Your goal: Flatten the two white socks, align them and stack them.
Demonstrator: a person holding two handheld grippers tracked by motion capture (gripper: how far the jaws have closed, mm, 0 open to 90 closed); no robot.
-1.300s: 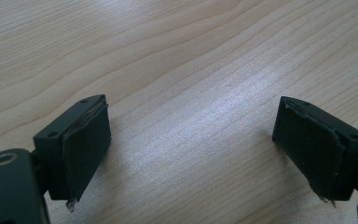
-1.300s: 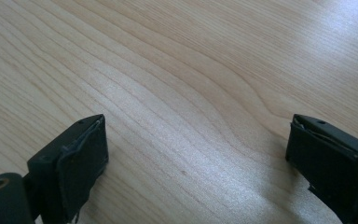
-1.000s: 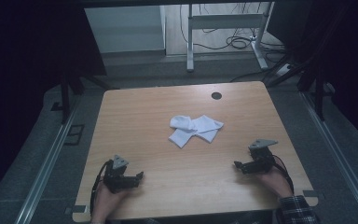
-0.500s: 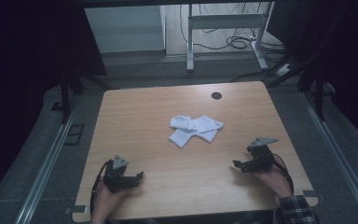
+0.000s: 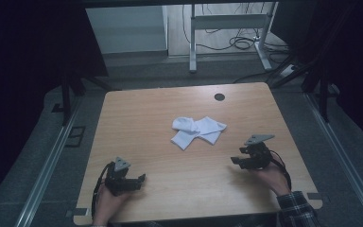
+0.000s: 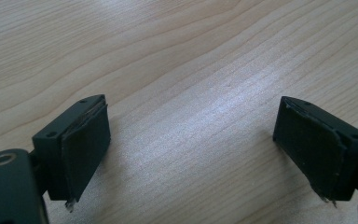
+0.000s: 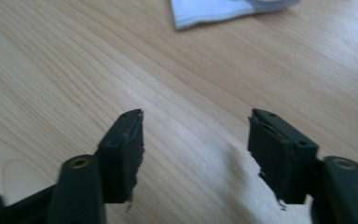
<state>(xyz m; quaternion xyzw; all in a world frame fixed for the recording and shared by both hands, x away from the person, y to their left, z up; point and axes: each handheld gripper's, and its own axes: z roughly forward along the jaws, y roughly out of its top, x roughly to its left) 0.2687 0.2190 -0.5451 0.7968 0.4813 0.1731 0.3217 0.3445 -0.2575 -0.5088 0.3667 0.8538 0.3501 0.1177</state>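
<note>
Jaws, right gripper: partly spread, nothing between them; they have just been closing on empty air above the bare table.
Jaws, left gripper: spread wide, holding nothing, bare wood grain between the pads in the left gripper view.
Right gripper, position: near the front right of the table, pointing toward the middle.
Left gripper, position: near the front left edge, well apart from the cloth.
White cloth: loosely folded, lying flat at the middle of the table; its near corner shows at the top of the right gripper view.
Handling, judged: light, soft and limp; it should sag and unfold when lifted, with no risk of breakage.
Hold, judged: a pinch on a free corner or folded edge, the nearest being the corner facing the right gripper.
</note>
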